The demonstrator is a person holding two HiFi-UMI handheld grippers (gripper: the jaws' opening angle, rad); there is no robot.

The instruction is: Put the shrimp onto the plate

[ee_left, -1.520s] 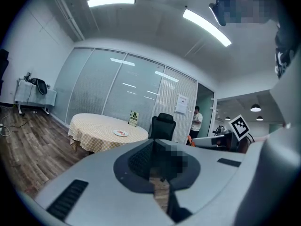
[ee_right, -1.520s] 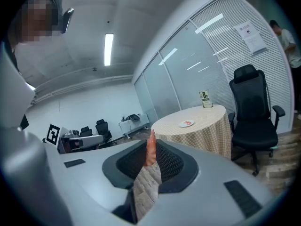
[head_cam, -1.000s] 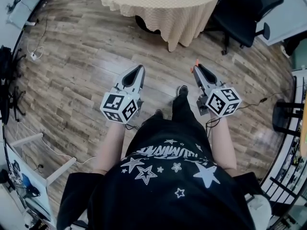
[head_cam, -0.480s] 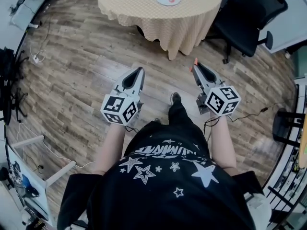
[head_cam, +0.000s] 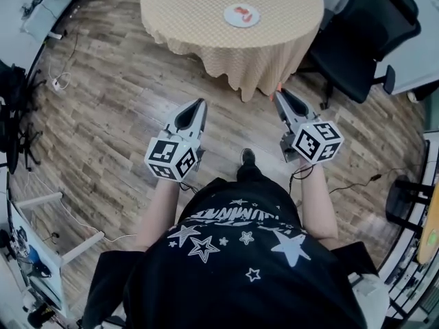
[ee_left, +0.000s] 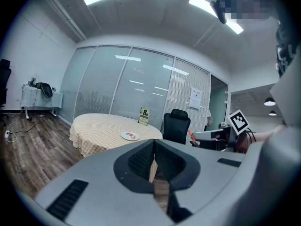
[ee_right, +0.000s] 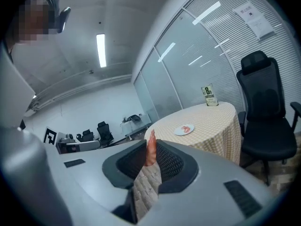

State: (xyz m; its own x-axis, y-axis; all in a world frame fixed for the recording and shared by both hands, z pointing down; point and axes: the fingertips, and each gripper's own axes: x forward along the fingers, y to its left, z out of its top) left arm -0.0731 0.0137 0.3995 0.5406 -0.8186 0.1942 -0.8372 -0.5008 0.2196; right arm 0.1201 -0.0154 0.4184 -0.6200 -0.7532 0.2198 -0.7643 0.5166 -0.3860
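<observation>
A white plate (head_cam: 241, 15) with a shrimp lying on it sits on the round table (head_cam: 206, 5) ahead, also seen as the plate (ee_left: 130, 135) and the plate (ee_right: 184, 130) in the gripper views. My right gripper (head_cam: 280, 93) is shut on an orange shrimp (ee_right: 151, 148), whose tip sticks out past the jaws as the shrimp (head_cam: 279, 88). It hovers over the floor just short of the tablecloth's hem. My left gripper (head_cam: 199, 103) is shut with nothing in it, level with the right one and farther from the table.
A black office chair (head_cam: 360, 43) stands right of the table. A small sign (ee_left: 143, 117) stands on the table's far side. Cables (head_cam: 58, 81) lie on the wooden floor at the left. Desks (head_cam: 41, 5) line the room's left edge.
The person has walked toward the table: it and the plate sit lower and nearer in the head view. Both grippers keep their pose and their hold.
</observation>
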